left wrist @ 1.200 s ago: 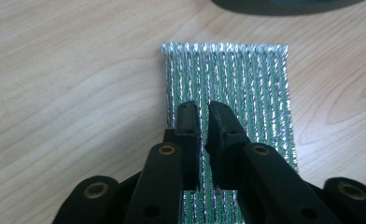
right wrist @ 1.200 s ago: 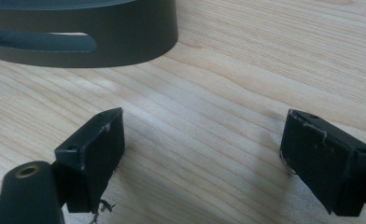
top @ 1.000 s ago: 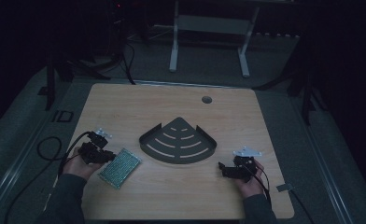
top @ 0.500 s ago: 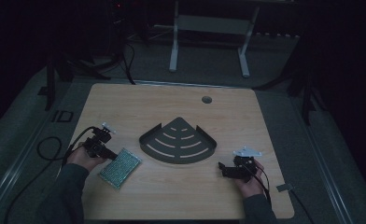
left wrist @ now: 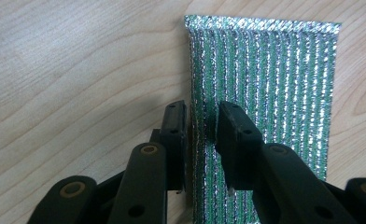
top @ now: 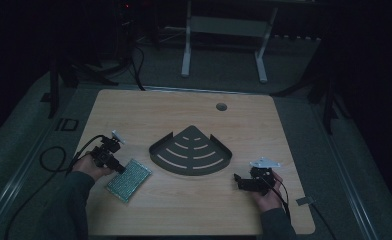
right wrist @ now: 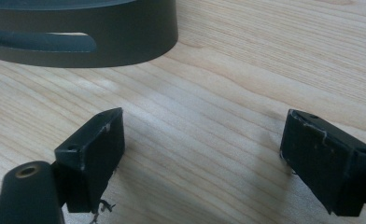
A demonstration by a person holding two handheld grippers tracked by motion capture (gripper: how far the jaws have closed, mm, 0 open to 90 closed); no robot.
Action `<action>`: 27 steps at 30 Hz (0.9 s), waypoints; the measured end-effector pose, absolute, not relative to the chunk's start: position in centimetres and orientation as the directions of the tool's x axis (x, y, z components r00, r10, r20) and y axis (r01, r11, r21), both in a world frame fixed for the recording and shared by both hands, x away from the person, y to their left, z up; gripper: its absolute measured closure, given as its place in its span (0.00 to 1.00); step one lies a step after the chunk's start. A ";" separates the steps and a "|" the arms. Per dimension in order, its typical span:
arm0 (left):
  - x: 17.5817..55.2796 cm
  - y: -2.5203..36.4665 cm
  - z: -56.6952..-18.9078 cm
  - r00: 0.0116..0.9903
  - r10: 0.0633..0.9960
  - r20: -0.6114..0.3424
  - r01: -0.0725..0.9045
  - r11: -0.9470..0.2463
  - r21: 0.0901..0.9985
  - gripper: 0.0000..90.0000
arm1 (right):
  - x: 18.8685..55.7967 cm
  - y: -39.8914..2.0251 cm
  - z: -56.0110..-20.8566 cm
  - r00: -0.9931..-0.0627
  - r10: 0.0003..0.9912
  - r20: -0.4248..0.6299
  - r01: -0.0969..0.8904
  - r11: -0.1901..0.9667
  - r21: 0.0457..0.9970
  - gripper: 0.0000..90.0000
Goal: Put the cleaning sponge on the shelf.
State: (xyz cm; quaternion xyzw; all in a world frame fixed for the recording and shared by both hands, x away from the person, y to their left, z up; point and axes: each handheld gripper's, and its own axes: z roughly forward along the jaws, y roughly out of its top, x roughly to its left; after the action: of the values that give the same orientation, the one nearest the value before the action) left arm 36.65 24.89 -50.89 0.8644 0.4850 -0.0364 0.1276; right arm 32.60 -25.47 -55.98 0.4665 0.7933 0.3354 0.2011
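Observation:
A green and silver glittery scouring pad [top: 129,179] lies flat on the wooden table [top: 149,110] at the front left. My left gripper [top: 118,168] sits at the pad's near-left edge. In the left gripper view my left gripper [left wrist: 200,121] has its jaws pinched on a narrow strip of the pad [left wrist: 274,93] along that edge. A dark grey fan-shaped corner shelf [top: 191,150] with curved slots rests mid-table. My right gripper [top: 238,181] rests low at the front right, just off the shelf's right corner. Seen from its own camera, my right gripper [right wrist: 200,154] is wide open over bare wood, the shelf's wall [right wrist: 102,46] ahead.
A round cable hole [top: 221,106] sits near the table's far edge. A black cable [top: 49,160] loops off the left side. A white metal frame [top: 224,30] stands on the dark floor behind the table.
My left gripper has moved right, up to the pad's edge, and its jaws now pinch it. The right gripper has stayed where it was.

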 end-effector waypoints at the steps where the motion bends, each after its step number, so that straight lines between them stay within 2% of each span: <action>1: 36.7 24.9 -51.0 0.526 0.831 -0.182 0.849 -0.499 0.176 0.81 | 32.6 -25.5 -56.0 -0.484 0.875 -0.006 0.605 0.339 0.720 0.15; 14: 37.7 25.1 -51.4 0.489 0.830 -0.268 0.872 -0.477 0.111 0.90 | 32.6 -25.5 -56.0 -0.484 0.875 -0.006 0.605 0.339 0.720 0.15; 21: 37.6 24.5 -51.3 0.502 0.829 -0.246 0.864 -0.495 0.095 0.98 | 32.6 -25.5 -56.0 -0.484 0.875 -0.006 0.605 0.340 0.720 0.15; 27: 37.7 24.4 -51.0 0.507 0.828 -0.241 0.861 -0.501 0.090 1.00 | 32.6 -25.5 -56.0 -0.483 0.875 -0.006 0.606 0.339 0.720 0.15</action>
State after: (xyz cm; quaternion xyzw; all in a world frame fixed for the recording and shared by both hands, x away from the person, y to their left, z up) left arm 37.72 24.41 -50.99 0.8622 0.4897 -0.0835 0.0996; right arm 32.60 -25.47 -55.98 0.4668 0.7932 0.3355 0.2010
